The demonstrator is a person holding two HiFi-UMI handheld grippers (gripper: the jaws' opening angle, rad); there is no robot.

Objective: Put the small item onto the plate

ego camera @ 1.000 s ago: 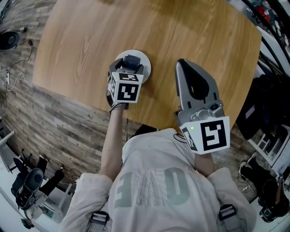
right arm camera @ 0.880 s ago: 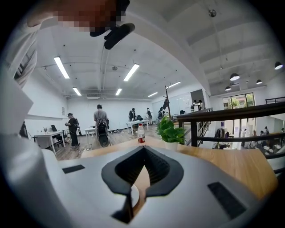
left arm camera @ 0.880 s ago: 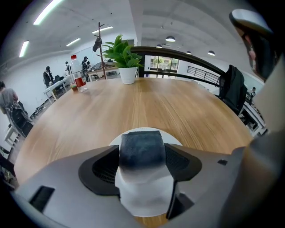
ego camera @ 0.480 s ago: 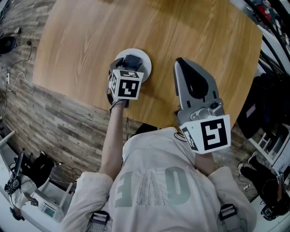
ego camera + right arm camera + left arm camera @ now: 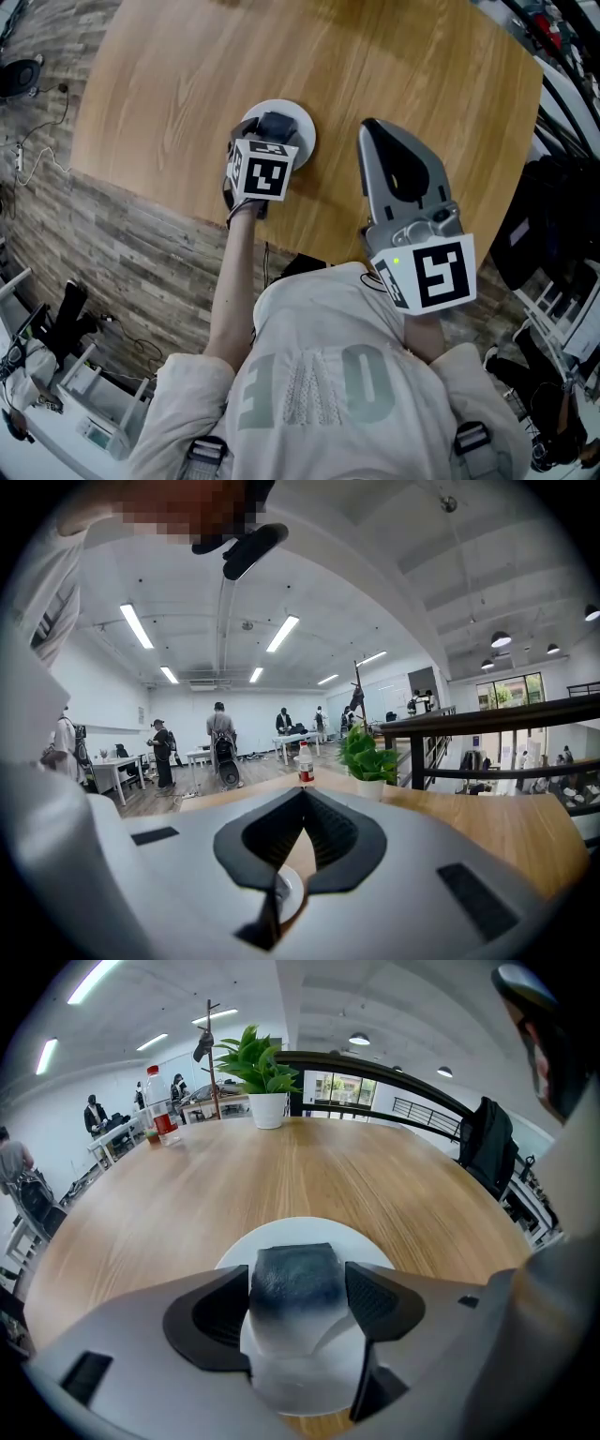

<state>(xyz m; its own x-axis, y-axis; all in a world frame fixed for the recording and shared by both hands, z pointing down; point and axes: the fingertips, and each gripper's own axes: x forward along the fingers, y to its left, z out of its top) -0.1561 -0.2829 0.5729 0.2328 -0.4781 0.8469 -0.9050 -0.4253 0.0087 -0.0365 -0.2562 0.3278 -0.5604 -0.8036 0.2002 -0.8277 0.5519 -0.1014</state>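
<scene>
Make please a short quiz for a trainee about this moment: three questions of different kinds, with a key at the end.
1. True or false: the right gripper is holding the small item.
2. In its own view, the jaws of the left gripper are: A. shut on the small item; B. wide apart with nothing between them; C. out of view.
3. Short answer: which white thing shows directly under the small item in the left gripper view?

Key:
1. False. Its jaws are together with nothing between them.
2. A.
3. The plate. Whether the item touches it cannot be told.
</scene>
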